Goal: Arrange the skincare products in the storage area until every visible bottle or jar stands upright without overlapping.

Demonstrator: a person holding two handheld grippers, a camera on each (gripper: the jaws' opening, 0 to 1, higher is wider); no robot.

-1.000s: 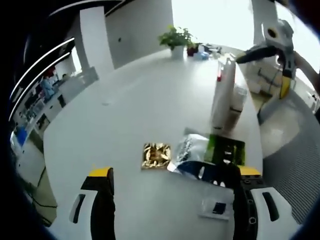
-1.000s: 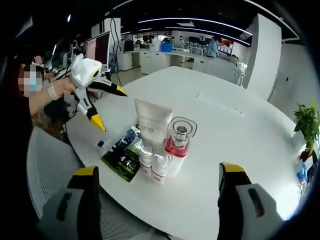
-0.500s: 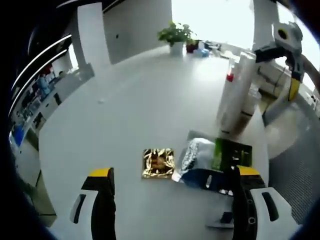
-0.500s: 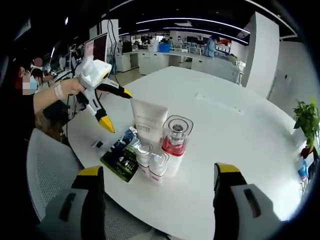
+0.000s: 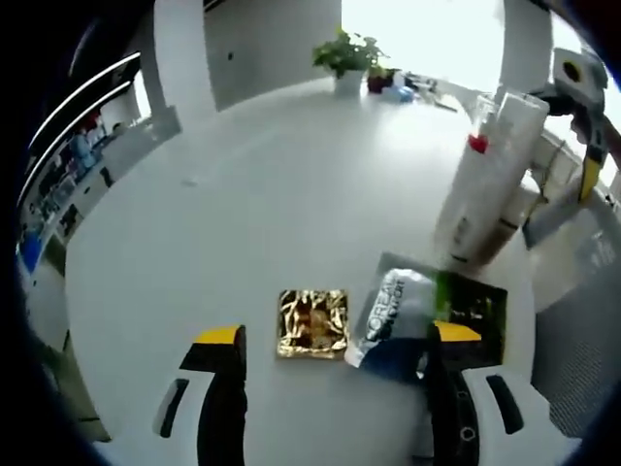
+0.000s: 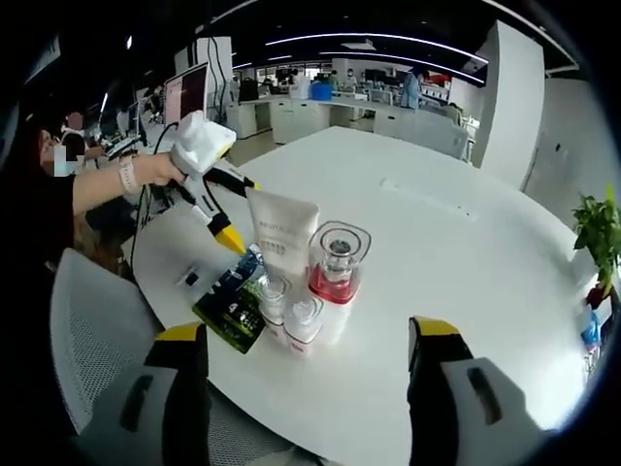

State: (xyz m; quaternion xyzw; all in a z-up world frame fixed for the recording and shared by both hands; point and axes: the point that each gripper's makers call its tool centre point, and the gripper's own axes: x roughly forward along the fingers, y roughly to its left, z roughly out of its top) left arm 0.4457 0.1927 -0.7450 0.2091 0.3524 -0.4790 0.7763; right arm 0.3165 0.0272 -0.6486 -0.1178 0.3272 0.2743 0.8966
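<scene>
A white tube (image 6: 281,233), a clear bottle with red liquid (image 6: 337,262) and two small clear-capped bottles (image 6: 272,296) (image 6: 303,318) stand upright in a tight cluster on the white table (image 6: 456,262). My right gripper (image 6: 306,330) is open, short of the cluster. My left gripper (image 6: 241,209), held in a hand, is open just left of the tube. In the left gripper view my left gripper (image 5: 337,340) hovers over a gold sachet (image 5: 312,323) and a silver-blue sachet (image 5: 393,316). The white tube (image 5: 490,175) rises beyond them.
A green-black sachet (image 5: 473,306) lies flat under the silver one, near the table edge. Potted plants (image 5: 351,53) stand at the table's far side. A mesh chair (image 6: 87,330) sits beside the table. Office desks and people fill the background.
My left gripper has moved closer to the tube and lower over the sachets. The right gripper has hardly moved.
</scene>
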